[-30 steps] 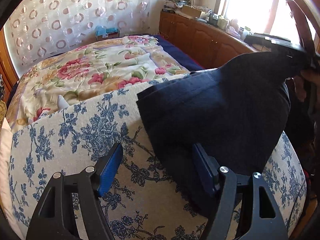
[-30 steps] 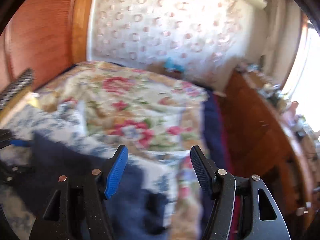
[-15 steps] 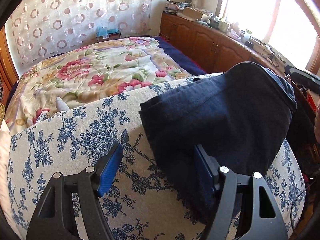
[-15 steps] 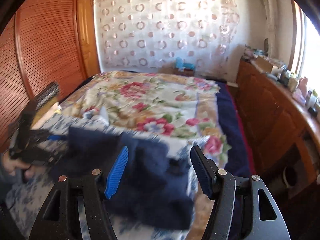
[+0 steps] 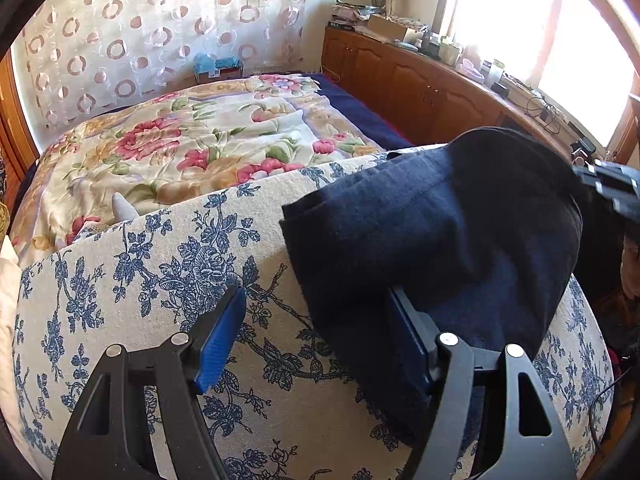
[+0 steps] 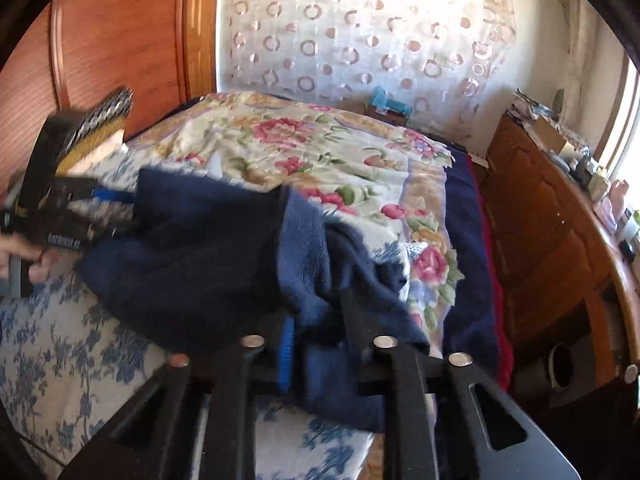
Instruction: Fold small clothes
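A dark navy garment (image 5: 432,240) lies partly folded on a white cushion with a blue flower print (image 5: 168,280). My left gripper (image 5: 316,332) is open. Its right finger (image 5: 412,332) sits under the garment's near edge, and its left finger (image 5: 220,332) rests over bare cushion. In the right wrist view the same garment (image 6: 224,256) bulges up in the middle. My right gripper (image 6: 316,336) is shut on its near right edge. The left gripper (image 6: 68,208) shows there at the far left, held in a hand.
A bed with a floral blanket (image 5: 192,148) lies beyond the cushion. A wooden cabinet (image 5: 424,88) with clutter on top runs along the right under a bright window. A wooden wardrobe (image 6: 120,40) stands on the left. A curtain with rings (image 6: 360,40) hangs behind.
My right gripper has come down to the garment's right edge and shut on it. The raised right side of the garment has dropped into a rounded fold. My left gripper has stayed open in place.
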Motion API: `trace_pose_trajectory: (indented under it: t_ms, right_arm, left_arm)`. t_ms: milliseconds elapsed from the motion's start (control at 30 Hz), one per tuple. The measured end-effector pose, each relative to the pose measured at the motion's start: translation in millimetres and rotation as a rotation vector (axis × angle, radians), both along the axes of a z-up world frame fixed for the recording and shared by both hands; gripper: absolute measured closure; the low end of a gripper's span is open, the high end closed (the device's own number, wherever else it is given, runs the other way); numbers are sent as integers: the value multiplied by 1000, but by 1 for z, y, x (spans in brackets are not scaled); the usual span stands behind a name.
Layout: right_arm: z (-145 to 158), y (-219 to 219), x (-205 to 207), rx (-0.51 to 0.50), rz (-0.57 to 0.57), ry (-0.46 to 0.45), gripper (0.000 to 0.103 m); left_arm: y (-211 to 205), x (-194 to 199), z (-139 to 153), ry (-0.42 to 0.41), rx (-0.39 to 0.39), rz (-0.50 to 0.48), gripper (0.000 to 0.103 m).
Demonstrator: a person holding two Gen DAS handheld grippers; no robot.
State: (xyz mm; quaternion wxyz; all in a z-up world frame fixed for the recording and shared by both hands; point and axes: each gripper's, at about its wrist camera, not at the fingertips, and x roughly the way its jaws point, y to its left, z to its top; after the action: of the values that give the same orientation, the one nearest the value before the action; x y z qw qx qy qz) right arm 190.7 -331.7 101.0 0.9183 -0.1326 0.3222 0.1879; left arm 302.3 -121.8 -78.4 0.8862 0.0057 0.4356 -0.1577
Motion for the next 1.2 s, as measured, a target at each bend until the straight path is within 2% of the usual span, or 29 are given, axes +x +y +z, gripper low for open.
trace_pose_trajectory:
  t_ms: [100, 233, 300, 333, 367, 433, 533, 633, 700, 833, 1067, 1200]
  right_arm:
    - [10, -18, 19, -1, -97, -46, 92]
    - [9, -40, 34, 59, -166, -12, 92]
    - [6, -45, 36, 64, -202, 4, 89]
    - [7, -45, 38, 76, -217, 9, 76]
    - [7, -44, 39, 102, -226, 15, 56]
    - [9, -38, 34, 164, -211, 35, 40]
    - [5, -36, 23, 192, -199, 59, 39]
    - [-7, -43, 28, 211, -199, 102, 38]
    - [-15, -45, 35, 221, -196, 137, 37]
    - [-20, -50, 52, 286, -172, 190, 37]
    - [-19, -59, 56, 327, -162, 201, 37]
    - [-19, -56, 51, 340, -146, 180, 37]
  left_arm:
    - [0, 1, -1, 9, -10, -2, 31]
    - [6, 4, 0, 34, -54, -5, 31]
    - [8, 6, -1, 49, -90, -8, 37]
    - [9, 9, -1, 59, -108, -11, 43]
    - [9, 11, -3, 73, -127, -12, 44]
    - [7, 17, -2, 78, -140, -16, 47]
    - [3, 26, -2, 94, -159, -18, 48]
    - [-1, 34, -3, 102, -179, -24, 49]
    - [-2, 37, -4, 103, -189, -29, 57]
    - [0, 33, 1, 80, -207, -42, 86]
    - [5, 11, 30, -10, -246, -64, 89]
    - [15, -2, 49, -70, -238, -58, 89]
